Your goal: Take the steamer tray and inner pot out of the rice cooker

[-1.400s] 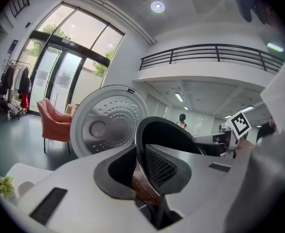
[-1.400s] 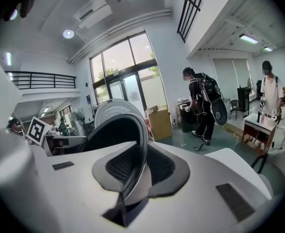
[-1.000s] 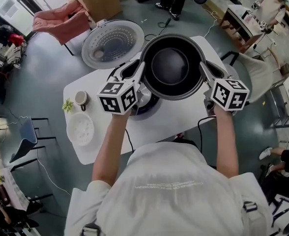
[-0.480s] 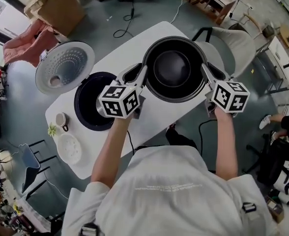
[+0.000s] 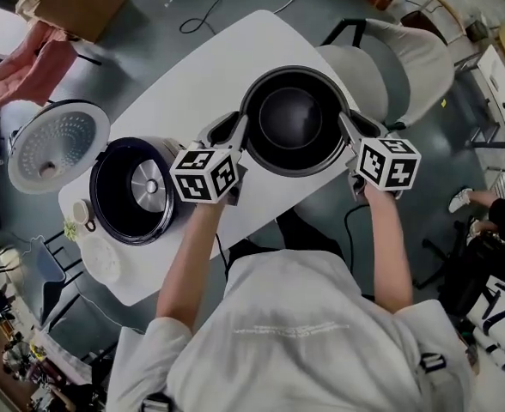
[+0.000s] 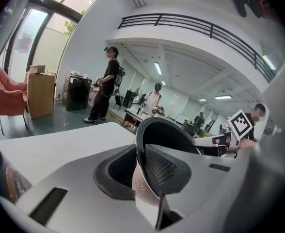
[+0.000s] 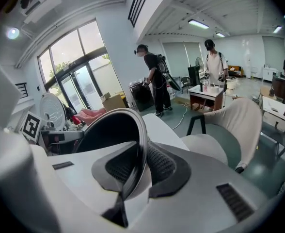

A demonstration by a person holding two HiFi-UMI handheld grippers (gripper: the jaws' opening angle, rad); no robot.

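Pot's swung off to the right since a second ago, clear of the cooker. On the left, the rice cooker [image 5: 136, 190] sits on the white table [image 5: 184, 75] with its lid [image 5: 57, 144] flipped back and the heating plate showing. Left gripper [image 5: 235, 133] is clamped on the inner pot [image 5: 295, 120] rim, and right gripper [image 5: 349, 129] pinches the opposite rim. The pot is over the table's right end, next to a beige chair [image 5: 407, 63]. Can't tell if it's touching down.
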